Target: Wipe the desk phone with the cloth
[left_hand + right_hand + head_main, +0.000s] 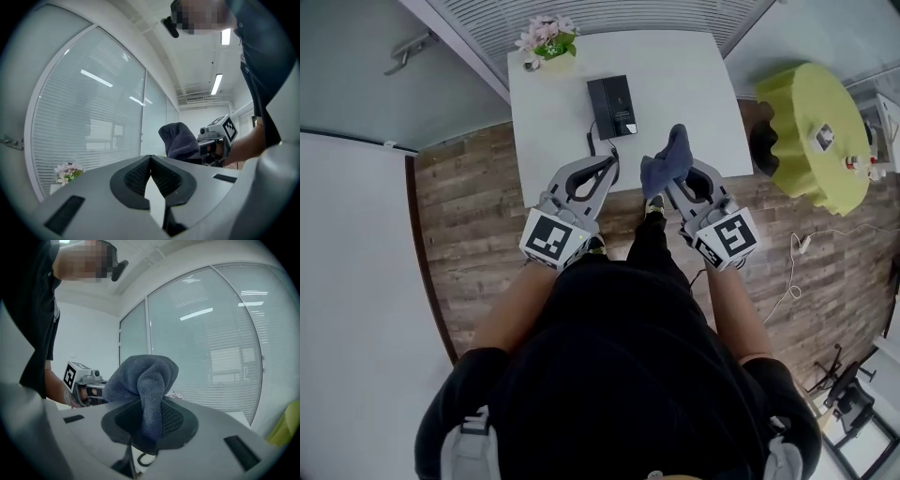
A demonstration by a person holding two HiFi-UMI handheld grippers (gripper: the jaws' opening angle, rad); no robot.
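Observation:
A black desk phone (613, 105) lies on the white table (694, 94), its cord trailing off the near edge. My right gripper (667, 180) is shut on a dark blue-grey cloth (667, 159), held up just short of the table's near edge; the cloth (143, 380) bunches up between the jaws in the right gripper view. My left gripper (612, 161) is shut with nothing in it, beside the right one, below the phone. In the left gripper view the jaws (150, 158) meet at the tips, and the cloth (179, 139) shows beyond them.
A small pot of pink flowers (547, 40) stands at the table's far left corner. A lime-green round stool (814, 131) sits to the right on the wooden floor. A white cable (797, 253) lies on the floor. Glass walls with blinds stand behind the table.

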